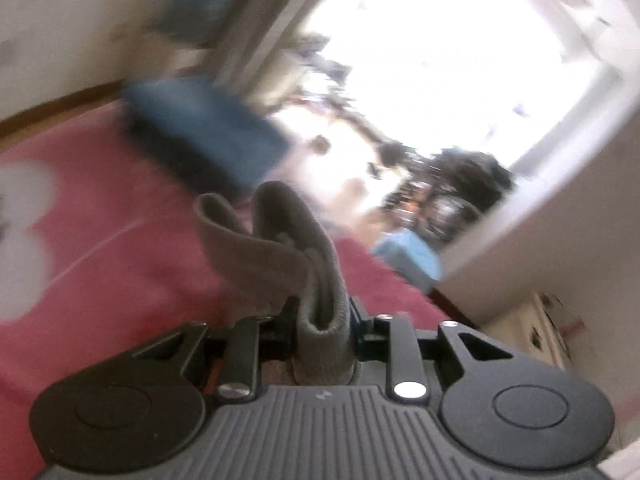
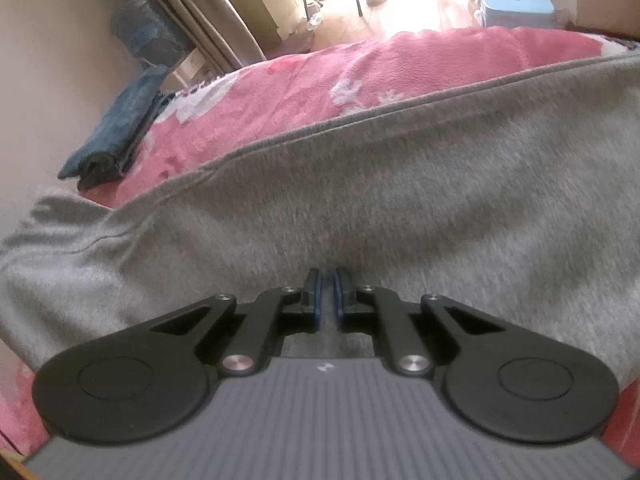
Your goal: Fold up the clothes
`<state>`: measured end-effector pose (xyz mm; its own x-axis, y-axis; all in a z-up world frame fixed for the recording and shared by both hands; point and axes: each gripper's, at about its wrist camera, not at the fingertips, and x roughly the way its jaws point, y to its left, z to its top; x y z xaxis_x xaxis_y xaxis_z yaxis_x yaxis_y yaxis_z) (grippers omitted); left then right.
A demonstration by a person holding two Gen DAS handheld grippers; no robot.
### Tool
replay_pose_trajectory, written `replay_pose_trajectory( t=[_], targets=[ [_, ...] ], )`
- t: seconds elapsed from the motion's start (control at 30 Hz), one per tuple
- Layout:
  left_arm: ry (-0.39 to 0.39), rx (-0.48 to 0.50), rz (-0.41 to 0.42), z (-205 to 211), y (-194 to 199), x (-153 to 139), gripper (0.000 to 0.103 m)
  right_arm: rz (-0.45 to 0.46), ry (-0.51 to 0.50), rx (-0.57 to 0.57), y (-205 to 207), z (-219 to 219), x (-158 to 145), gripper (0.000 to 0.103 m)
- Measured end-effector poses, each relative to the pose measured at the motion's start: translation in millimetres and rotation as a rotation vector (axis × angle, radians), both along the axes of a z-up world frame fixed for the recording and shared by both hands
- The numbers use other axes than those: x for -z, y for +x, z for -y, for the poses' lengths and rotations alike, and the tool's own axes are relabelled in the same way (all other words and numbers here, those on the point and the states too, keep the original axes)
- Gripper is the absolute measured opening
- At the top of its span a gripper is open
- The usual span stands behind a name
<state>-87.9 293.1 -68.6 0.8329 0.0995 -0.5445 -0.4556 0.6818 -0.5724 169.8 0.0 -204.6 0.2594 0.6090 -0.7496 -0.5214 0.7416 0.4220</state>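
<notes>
Now both tongs are gripping the grey garment (image 2: 400,184) above the pink blanket (image 2: 304,80).
Left gripper (image 1: 320,316) is pinching a ribbed edge, right gripper (image 2: 329,292) is clenching cloth; folded jeans (image 2: 116,128) are lying at upper left, grey folding is unfinished.

Garment (image 2: 400,184) on blanket (image 2: 304,76); folded jeans (image 2: 116,136) beyond, left.

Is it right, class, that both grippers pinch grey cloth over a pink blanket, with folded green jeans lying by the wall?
Not quite: the jeans are blue, not green, as the right wrist view shows. The rest stands: the left gripper and right gripper both pinch grey cloth over the pink blanket.
</notes>
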Motion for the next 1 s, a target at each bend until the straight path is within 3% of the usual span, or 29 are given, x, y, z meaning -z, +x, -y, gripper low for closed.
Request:
replay_pose_trajectory(
  t=[0.2,0.43,0.63,0.83,0.9,1.0],
  targets=[
    [0.074,0.248,0.076,44.1,90.7,-39.8,0.025,0.006,0.110,0.145,18.3,48.8,-27.4,0.008],
    [0.105,0.537,0.126,138.7,212.6,-58.0,0.025,0.059,0.210,0.404,36.4,161.1,-63.4,0.008],
    [0.145,0.714,0.042,239.3,286.6,-7.5,0.024,0.033,0.258,0.591,31.5,246.7,-62.3,0.008],
    [0.194,0.855,-0.075,288.2,309.5,55.0,0.026,0.004,0.260,0.695,28.5,292.1,-45.0,0.008],
    [0.174,0.887,-0.087,292.4,310.6,65.3,0.029,-0.011,0.254,0.703,32.6,297.3,-37.3,0.008],
    [0.118,0.936,-0.095,291.8,313.9,75.9,0.045,-0.033,0.244,0.715,38.7,305.1,-25.6,0.008]
  ],
)
